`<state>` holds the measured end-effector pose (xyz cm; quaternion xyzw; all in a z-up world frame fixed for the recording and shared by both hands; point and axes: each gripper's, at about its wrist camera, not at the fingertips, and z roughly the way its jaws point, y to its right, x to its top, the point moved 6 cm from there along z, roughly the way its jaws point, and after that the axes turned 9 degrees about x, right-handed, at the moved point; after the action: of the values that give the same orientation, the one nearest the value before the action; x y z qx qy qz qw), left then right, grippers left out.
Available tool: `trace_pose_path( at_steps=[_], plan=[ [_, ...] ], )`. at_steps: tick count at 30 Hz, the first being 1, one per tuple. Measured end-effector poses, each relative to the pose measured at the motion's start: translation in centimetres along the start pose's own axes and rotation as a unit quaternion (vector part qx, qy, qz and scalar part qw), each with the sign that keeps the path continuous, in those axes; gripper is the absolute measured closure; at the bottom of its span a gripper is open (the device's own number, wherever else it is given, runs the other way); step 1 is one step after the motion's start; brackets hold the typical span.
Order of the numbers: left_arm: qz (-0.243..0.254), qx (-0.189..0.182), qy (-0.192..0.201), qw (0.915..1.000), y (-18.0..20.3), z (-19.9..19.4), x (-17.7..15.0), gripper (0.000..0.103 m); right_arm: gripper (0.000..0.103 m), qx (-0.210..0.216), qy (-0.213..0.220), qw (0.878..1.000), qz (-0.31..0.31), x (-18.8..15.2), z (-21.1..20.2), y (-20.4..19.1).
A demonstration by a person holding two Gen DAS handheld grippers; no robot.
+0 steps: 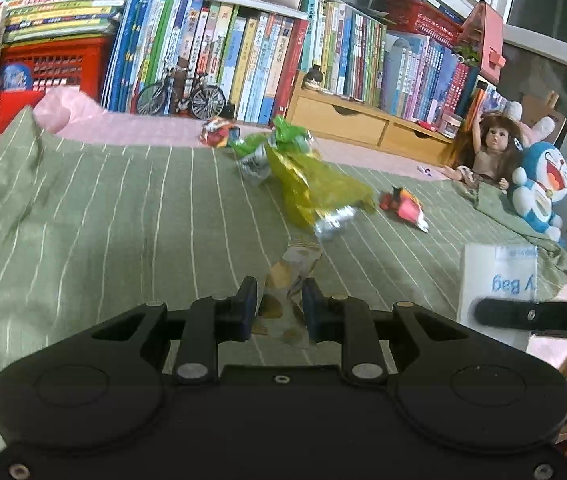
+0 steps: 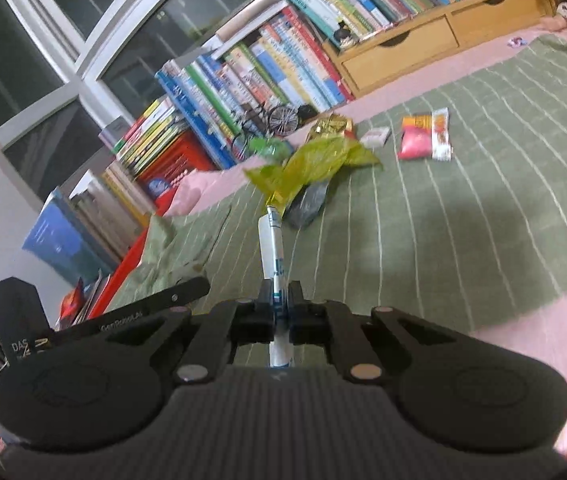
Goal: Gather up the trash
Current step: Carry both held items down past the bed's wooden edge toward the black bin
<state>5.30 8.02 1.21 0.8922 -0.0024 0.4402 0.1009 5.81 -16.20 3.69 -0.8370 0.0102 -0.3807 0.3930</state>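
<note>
A bed covered in a green striped sheet (image 1: 123, 208) fills most of the room in front of me, with a pink sheet (image 1: 131, 128) showing beyond it. Along the far edge runs a long row of books (image 1: 243, 60), part of it standing on a low wooden drawer unit (image 1: 343, 118). A doll (image 1: 491, 148) and a blue plush toy (image 1: 539, 184) sit together at the right end of the bed.

The right gripper (image 2: 282, 300) is pinched tight on the edge of a white bag (image 2: 271, 240); from the left wrist view that bag (image 1: 495, 280) hangs at the right, its blue lettering upside down.

The left gripper (image 1: 279, 304) is closed on a crumpled, mostly clear wrapper (image 1: 295, 264) that rises between its fingers.

Still lying on the green sheet are a yellow-green wrapper (image 1: 315, 184), a green wrapper (image 1: 279, 136) just behind it, a red-and-pink packet (image 1: 403, 204) to its right, and a small multicoloured wrapper (image 1: 219, 132) near a model bicycle (image 1: 181, 94).
</note>
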Motion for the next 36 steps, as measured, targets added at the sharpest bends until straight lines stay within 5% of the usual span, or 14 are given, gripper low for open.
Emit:
trace_pose_path(
  at_steps=[22, 36],
  plan=[
    [0.020, -0.057, 0.010, 0.9981, 4.0, -11.5, -8.0, 0.080, 0.094, 0.026, -0.024, 0.999, 0.001, -8.1, -6.6, -2.7],
    [0.042, -0.077, -0.059, 0.9944, 4.5, -12.1, -14.0, 0.080, 0.094, 0.001, -0.078, 0.997, 0.015, -13.3, -6.9, -1.6]
  ],
)
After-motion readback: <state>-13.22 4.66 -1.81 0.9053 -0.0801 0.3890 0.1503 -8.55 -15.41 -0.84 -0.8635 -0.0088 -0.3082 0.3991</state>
